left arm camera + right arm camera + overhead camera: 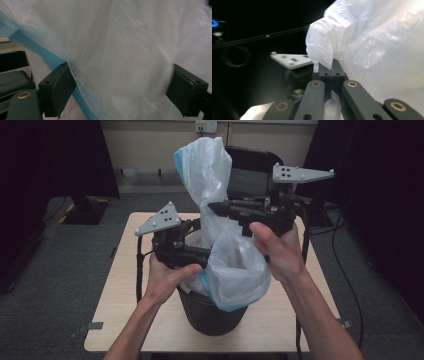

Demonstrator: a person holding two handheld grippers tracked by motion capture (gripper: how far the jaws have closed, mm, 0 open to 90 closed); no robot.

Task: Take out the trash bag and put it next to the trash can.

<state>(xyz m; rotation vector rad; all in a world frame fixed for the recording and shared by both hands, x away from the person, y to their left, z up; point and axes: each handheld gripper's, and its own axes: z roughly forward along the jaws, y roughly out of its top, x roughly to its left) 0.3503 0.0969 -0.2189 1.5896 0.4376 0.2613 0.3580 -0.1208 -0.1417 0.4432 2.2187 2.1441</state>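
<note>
My right gripper (331, 67) pinches the bag (220, 210); left gripper (120, 96) spread around it. Best lift slowly, clear of the bin (210, 312).

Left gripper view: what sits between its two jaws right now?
The white bag hangs between the open jaws, its blue edge running by the left one; the left gripper view shows no pad pressing it. In the high view the left gripper sits at the bin rim.

Thin crinkly translucent plastic bag (235, 265), matt black plastic bin (210, 312), smooth wood-look table (125, 300).
</note>
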